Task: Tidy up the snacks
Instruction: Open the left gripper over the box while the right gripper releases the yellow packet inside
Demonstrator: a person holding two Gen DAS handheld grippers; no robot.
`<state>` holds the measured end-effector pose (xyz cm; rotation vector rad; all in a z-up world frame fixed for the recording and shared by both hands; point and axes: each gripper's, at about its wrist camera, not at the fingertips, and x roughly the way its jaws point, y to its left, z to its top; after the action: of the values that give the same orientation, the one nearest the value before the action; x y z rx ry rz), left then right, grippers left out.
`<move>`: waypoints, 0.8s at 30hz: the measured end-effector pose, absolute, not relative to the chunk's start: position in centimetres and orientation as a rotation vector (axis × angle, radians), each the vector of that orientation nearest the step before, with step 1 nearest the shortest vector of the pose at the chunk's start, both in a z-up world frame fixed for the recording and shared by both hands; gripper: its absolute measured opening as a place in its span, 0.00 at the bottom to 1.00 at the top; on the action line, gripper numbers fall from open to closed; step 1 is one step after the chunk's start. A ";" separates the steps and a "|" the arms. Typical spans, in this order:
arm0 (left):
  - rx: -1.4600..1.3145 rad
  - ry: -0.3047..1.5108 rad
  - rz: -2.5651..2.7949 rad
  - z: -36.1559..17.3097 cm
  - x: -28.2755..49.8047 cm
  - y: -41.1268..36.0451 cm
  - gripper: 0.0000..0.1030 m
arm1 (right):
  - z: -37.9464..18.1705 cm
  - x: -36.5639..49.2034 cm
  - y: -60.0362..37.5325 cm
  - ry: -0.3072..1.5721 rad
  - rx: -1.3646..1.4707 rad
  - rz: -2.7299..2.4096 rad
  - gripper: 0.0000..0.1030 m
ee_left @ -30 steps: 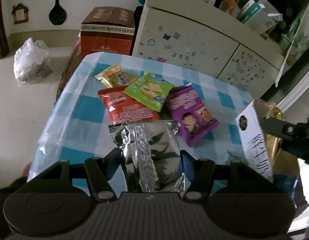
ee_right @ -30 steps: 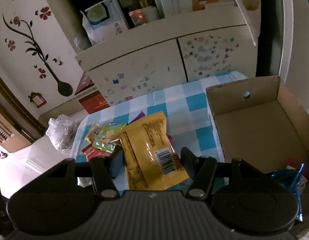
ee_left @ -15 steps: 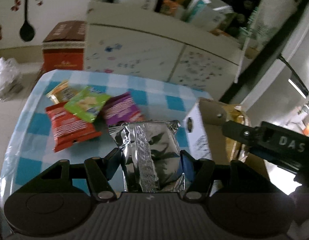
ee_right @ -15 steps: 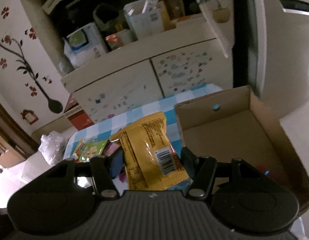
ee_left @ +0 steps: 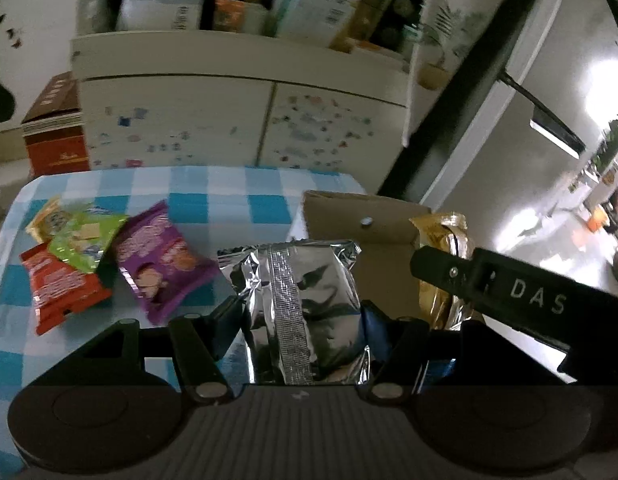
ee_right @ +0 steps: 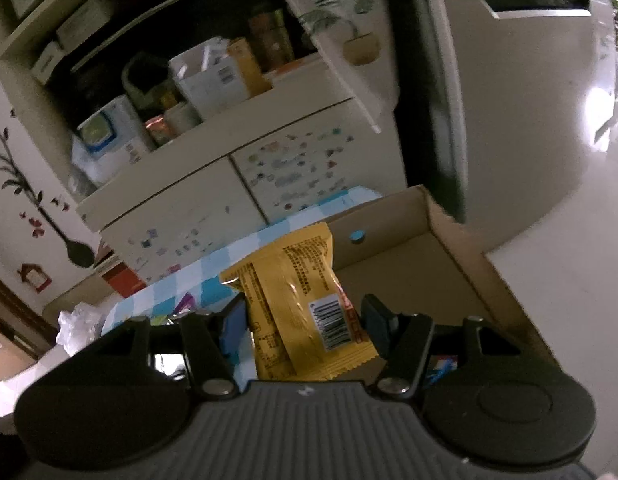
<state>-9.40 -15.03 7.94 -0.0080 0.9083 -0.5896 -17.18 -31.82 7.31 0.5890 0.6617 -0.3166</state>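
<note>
— While the left gripper point(ee_left: 301, 316) hung over the checked counter point(ee_left: 229, 188), what was in it?

— A silver foil packet point(ee_left: 297, 304), pinched between the jaws with its seam strip facing the camera. The jaws were closed in on both sides of it.

— And the other one?

— The right gripper point(ee_right: 305, 320) had a yellow packet point(ee_right: 301, 300) between its jaws, barcode side up. In the right wrist view that packet hung over the near wall of the cardboard box point(ee_right: 449, 264), above the box's open floor. From the left wrist view the same gripper showed as a black bar point(ee_left: 509, 292) lettered DAS, reaching in over the box point(ee_left: 361, 212) with the packet looking golden point(ee_left: 441, 272) beneath it.

— Where did the box sit?

— On the right end of the counter, with a small round hole in its far wall. A bit of blue wrapper point(ee_right: 441, 364) showed low inside it, mostly hidden behind the gripper, so I could not tell what it was.

— What lay loose on the counter?

— Four packets in a cluster at the left: a purple one point(ee_left: 161, 264) nearest the silver packet, a red one point(ee_left: 61, 284), a green one point(ee_left: 85, 240) overlapping the red, and a yellowish one point(ee_left: 45, 216) partly under the green. They were well apart from the box.

— Behind all that?

— A cream cabinet point(ee_left: 245, 120) with small stickers on its doors, and a cluttered shelf point(ee_left: 245, 4) above it. A red-and-brown carton point(ee_left: 57, 136) stood at its left.
</note>
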 end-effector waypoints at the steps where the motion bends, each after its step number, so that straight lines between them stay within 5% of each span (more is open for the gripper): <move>1: -0.002 0.908 -0.595 7.9 -9.5 -15.5 0.67 | 7.3 -17.4 -32.2 0.658 0.595 -0.323 0.60; 15: 0.009 0.922 -0.672 7.7 -9.7 -21.1 0.68 | 7.2 -19.5 -36.9 0.607 0.726 -0.401 0.62; 21: 0.027 0.919 -0.668 7.6 -9.7 -22.0 0.87 | 6.6 -19.6 -37.8 0.604 0.809 -0.430 0.73; 24: 0.048 0.906 -0.666 7.9 -9.6 -21.7 0.88 | 6.5 -19.8 -37.9 0.597 0.836 -0.436 0.77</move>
<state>-9.64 -21.66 7.92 0.0484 0.9056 -0.6657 -19.83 -37.95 6.49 0.8360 0.5968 -0.4356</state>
